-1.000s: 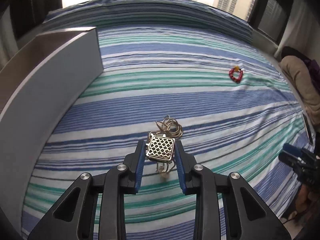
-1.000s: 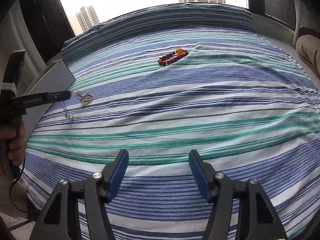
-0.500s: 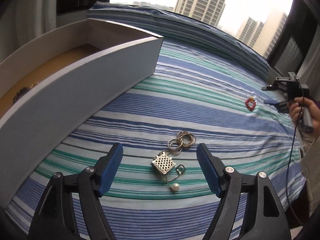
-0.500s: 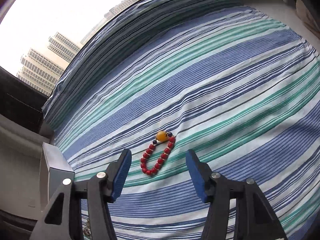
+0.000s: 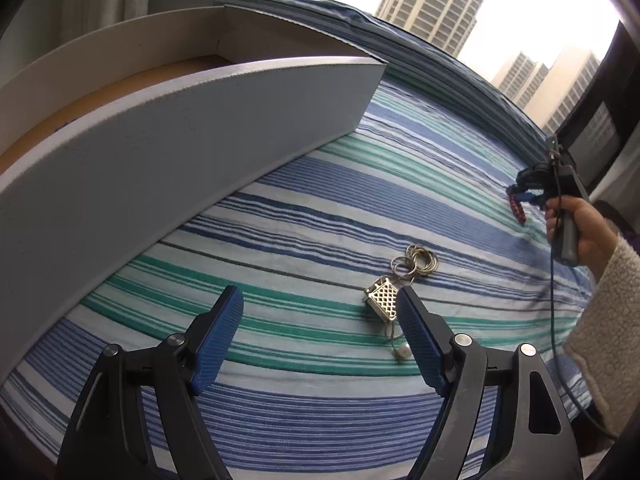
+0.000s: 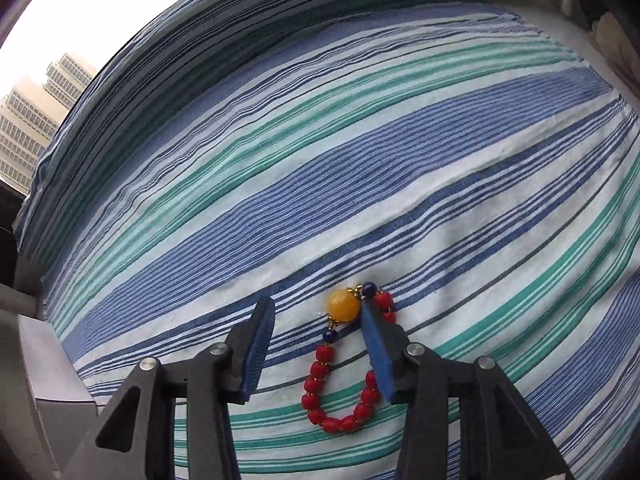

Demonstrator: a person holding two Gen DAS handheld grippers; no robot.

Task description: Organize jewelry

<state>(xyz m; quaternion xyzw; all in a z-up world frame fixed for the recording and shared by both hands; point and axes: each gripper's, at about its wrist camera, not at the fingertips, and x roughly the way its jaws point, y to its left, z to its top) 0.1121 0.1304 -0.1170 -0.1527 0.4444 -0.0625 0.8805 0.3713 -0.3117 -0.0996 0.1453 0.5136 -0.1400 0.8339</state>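
So the left tongs (image 5: pixel 320 320) are spread wide with nothing between the pads, hanging over the striped bed sheet (image 5: pixel 320 216), and the gold necklace (image 5: pixel 400 280) lies on the sheet right by the right-hand pad, lattice pendant (image 5: pixel 383 303) almost against it and the little pearl (image 5: pixel 403 351) tucked just beside that same finger. The risk there, I think: that pad is close enough that any sideways drift could snag the thin coiled chain and drag the whole tangle across the fabric, or flick the pearl end under the finger. The white tray (image 5: pixel 200 140) sits off to the left of those tongs, wall fairly tall, so anything carried over needs to clear the rim or it'll catch and drop outside. Over on the other side, the right tongs (image 6: pixel 316 320) are closing around the red bead bracelet (image 6: pixel 340 392), which lies on the sheet between the fingers, but not centred. The right pad looks like it's already on the strand near the yellow bead (image 6: pixel 343 306), while the left pad is well apart from the beads with bare sheet in between. My guess is the closing jaws could just shove the loop sideways, pinch one strand only, or grab a fold of sheet along with it. Round beads may roll out of a flat-pad pinch too.
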